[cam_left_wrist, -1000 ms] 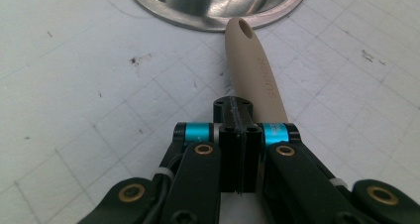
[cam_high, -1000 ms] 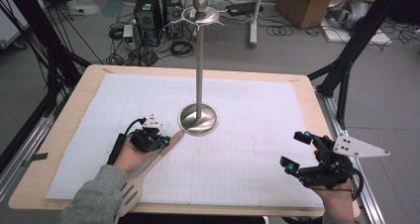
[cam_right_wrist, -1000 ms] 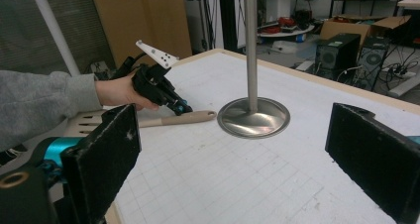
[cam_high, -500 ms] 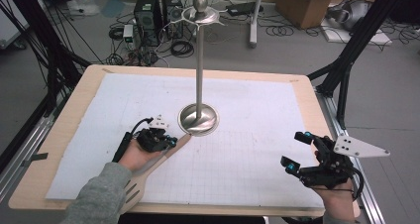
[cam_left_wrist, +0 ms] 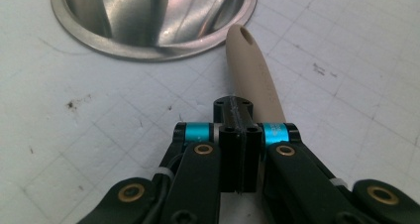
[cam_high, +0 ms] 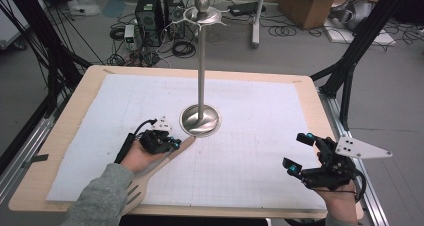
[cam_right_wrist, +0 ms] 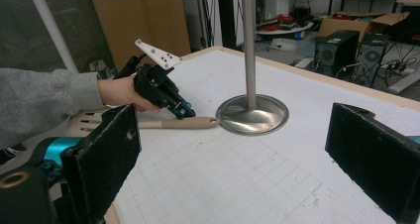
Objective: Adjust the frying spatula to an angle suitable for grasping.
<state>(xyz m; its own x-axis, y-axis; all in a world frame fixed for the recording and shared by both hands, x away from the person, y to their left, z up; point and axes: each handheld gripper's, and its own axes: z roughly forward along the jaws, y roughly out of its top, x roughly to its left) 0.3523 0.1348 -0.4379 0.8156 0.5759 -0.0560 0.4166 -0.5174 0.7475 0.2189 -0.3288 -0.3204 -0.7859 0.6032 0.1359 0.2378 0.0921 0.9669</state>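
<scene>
Over the table, seen from above, my left claw (cam_high: 175, 143) sits low on the white mat (cam_high: 250, 121) with its tips at the handle of a beige slotted spatula (cam_high: 150, 173), whose blade hangs over the near edge by my grey sleeve (cam_high: 100, 196). Its handle tip points at, and all but touches, the round foot of the steel stand (cam_high: 201, 120), which carries a hook ring high on its pole; I judge the spatula is meant to hang there by the hole in its handle. My right claw (cam_high: 300, 153) waits well apart at the near right corner, jaws spread and empty, probably kept clear until a second hold is needed.

Along my left claw (cam_left_wrist: 238, 135), the two black jaws meet flat against each other, clenched, and the spatula handle (cam_left_wrist: 252, 70) runs out from beneath them on the right side toward the stand's foot (cam_left_wrist: 148, 21). Whether the pads pinch the handle or merely press on top of it, I cannot tell from this angle.

From my right claw (cam_right_wrist: 233, 149), both pads stand wide with bare mat between them. Beyond, the left claw (cam_right_wrist: 182, 110) bears down on the spatula (cam_right_wrist: 173, 122) lying flat, its holed end just short of the stand (cam_right_wrist: 250, 112)
</scene>
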